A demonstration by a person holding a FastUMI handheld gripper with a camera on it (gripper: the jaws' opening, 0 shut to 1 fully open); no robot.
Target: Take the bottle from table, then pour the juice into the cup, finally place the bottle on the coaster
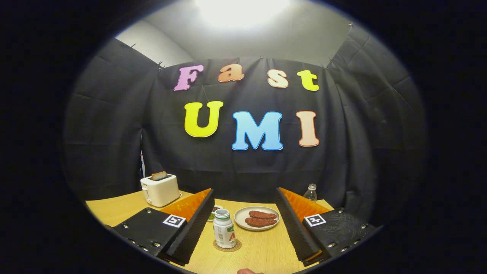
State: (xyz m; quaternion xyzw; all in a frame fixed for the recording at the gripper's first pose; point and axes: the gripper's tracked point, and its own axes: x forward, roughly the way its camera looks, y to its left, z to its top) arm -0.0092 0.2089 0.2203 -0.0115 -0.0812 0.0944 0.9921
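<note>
The hand-held gripper (243, 224) is hovering with its fingers spread wide, holding nothing. Between them, one white plastic bottle (224, 229) is standing upright on one round woven coaster (227, 245) on the pale wooden surface (262, 251).

One white plate (257, 218) carrying two reddish patties (261, 219) is sitting just beyond.

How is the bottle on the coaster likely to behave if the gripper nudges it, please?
The bottle is upright, taller than wide, and stands between the open gripper fingers, so a push near its top would probably tip it. Its smooth rigid wall may be slippery. Once down on the table it would likely roll off the coaster.
</note>
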